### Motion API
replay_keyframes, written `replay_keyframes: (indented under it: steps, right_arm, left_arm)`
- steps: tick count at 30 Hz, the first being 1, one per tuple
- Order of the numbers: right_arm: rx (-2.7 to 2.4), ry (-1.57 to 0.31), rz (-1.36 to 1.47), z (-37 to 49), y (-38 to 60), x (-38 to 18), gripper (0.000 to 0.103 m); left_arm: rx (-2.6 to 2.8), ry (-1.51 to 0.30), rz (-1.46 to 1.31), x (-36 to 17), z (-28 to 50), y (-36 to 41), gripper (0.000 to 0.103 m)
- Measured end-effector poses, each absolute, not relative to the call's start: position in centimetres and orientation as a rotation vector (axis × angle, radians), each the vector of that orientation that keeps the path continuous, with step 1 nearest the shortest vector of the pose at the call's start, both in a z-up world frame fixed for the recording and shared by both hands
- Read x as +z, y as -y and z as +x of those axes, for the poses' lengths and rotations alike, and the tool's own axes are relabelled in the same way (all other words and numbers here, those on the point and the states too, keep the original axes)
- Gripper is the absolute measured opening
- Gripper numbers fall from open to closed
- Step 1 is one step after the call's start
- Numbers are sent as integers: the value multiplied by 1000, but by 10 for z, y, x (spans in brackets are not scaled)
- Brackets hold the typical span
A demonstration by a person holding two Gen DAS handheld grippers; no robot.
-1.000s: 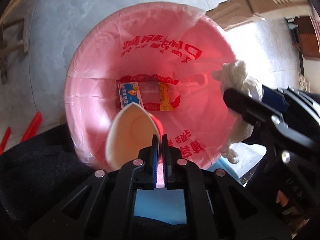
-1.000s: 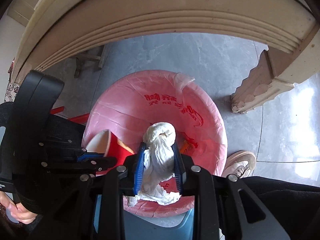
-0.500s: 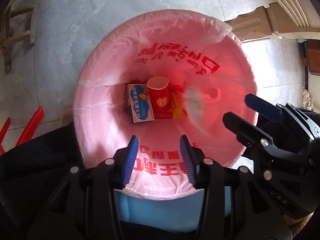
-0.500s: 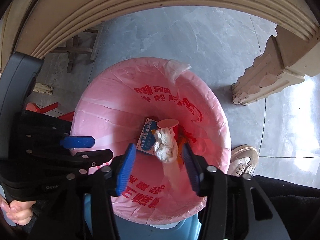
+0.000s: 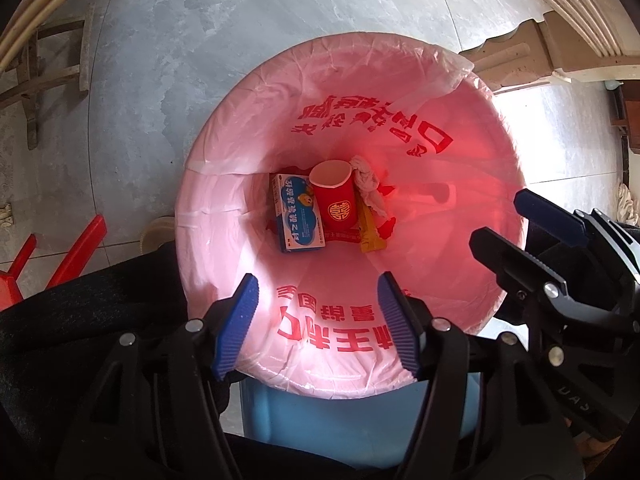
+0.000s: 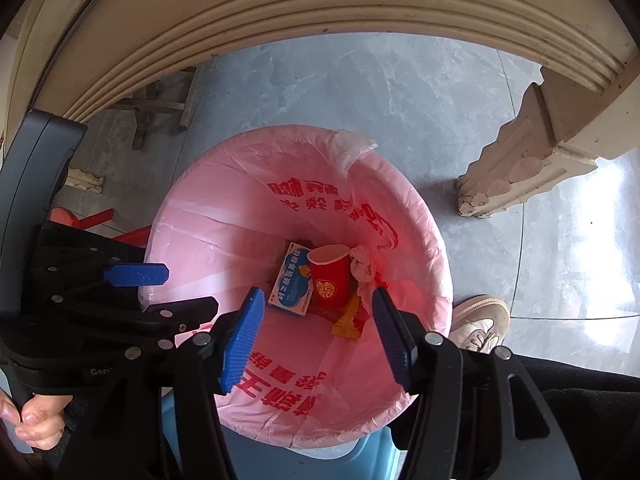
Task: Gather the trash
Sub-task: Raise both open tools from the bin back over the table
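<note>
A blue bin lined with a pink bag (image 5: 224, 200) (image 6: 188, 240) stands on the floor below both grippers. At its bottom lie a red paper cup (image 5: 334, 196) (image 6: 330, 276), a blue-and-white box (image 5: 298, 214) (image 6: 292, 284), a crumpled white tissue (image 5: 368, 184) (image 6: 362, 266) and a yellow wrapper (image 5: 370, 232) (image 6: 348, 320). My left gripper (image 5: 318, 320) (image 6: 160, 288) is open and empty above the bin's near rim. My right gripper (image 6: 318, 338) (image 5: 508, 220) is open and empty above the bin's right side.
A grey tiled floor (image 6: 380, 92) surrounds the bin. A cream carved table edge and leg (image 6: 520, 176) stand at the back and right. A red plastic item (image 5: 60, 264) lies at the left. A shoe (image 6: 480, 320) is beside the bin.
Both grippers opened. The red cup dropped from the left gripper and the white tissue from the right; both now lie at the bottom of the bin.
</note>
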State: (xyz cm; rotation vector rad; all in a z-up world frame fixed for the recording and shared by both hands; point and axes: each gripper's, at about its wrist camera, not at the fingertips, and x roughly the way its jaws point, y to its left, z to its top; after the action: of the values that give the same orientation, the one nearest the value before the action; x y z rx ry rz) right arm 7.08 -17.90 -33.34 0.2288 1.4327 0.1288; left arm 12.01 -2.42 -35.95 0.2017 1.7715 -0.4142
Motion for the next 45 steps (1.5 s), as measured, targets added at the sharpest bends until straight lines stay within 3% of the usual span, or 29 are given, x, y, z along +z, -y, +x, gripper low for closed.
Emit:
replay_keyframes:
  steps: [6,11,18,23,28,34,45]
  right_arm:
    - [142,-1374,217,62,178,-308,63]
    - [191,-1263,212,51,181,-250,72]
    - [275,-1035,130,51,193,-124,92]
    - [336,-895,43,65,200,-36,94]
    - [394,-805,-37,84,193,31,96]
    - [463,-760,-97,106,177,72,96]
    - [530,-769,-127,146,171,84,96]
  left_arm:
    - [-448,-1717,205,-334,112,21,61]
    - [-487,-1640,238,-283,98,15,62]
    - [-485,-1454,335,-154,107,-14,73]
    - [-419,-1366,331,-56,154,-40,79]
    - [-362,-1332,347,9,199,-41,80]
    - [-375,-1356,340,41,235,-27,81]
    - [-405,-1414,409,24,273,1,81]
